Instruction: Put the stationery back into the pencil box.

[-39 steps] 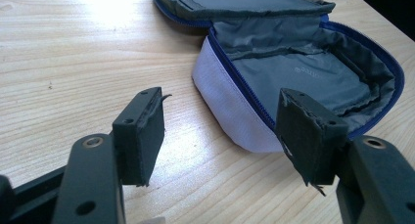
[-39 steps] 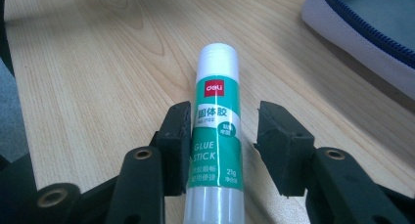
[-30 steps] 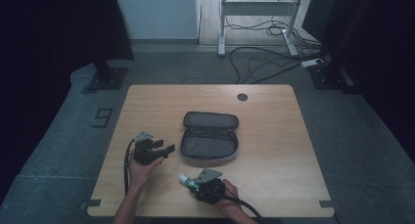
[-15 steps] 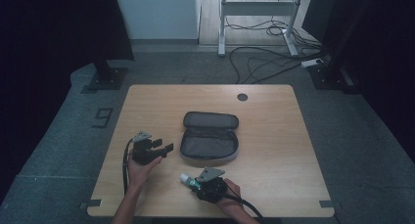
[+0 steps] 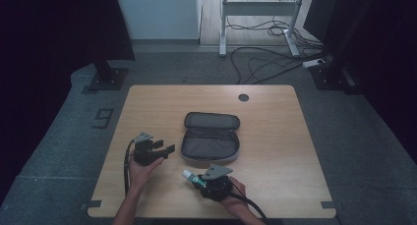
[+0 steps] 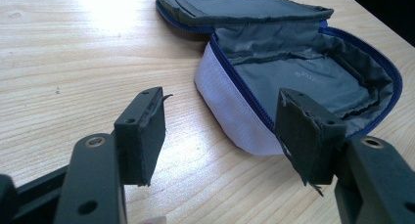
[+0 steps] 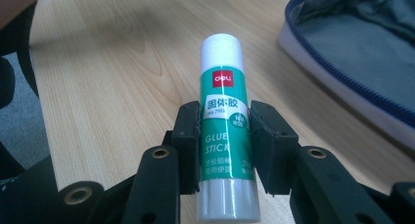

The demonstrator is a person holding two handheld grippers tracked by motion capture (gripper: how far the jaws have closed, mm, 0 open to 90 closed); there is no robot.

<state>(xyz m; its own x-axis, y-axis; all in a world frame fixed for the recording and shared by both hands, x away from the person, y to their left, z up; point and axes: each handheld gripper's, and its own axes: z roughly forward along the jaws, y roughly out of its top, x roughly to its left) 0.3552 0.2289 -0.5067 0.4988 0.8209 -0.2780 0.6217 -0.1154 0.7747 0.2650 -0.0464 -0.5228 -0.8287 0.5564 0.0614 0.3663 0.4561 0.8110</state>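
Observation:
A green glue stick (image 7: 225,121) with a white cap sits clamped between the pads of my right gripper (image 7: 225,128), cap pointing away from me. In the high view the right gripper (image 5: 202,180) is near the table's front edge, with the glue stick (image 5: 192,177) poking out to the left. An open grey pencil case (image 5: 210,136) with a blue zipper lies in the middle of the table, lid flipped back. My left gripper (image 5: 167,149) rests to the left of it, open, jaws aimed at the pencil case (image 6: 293,82), with nothing between them.
The wooden table (image 5: 275,122) has a round cable hole (image 5: 243,97) at the back. A person's hands hold both grippers at the front edge. Black cables trail from each gripper. Grey floor surrounds the table.
The right gripper with the glue stick has shifted slightly toward the front edge. The left gripper has stayed put.

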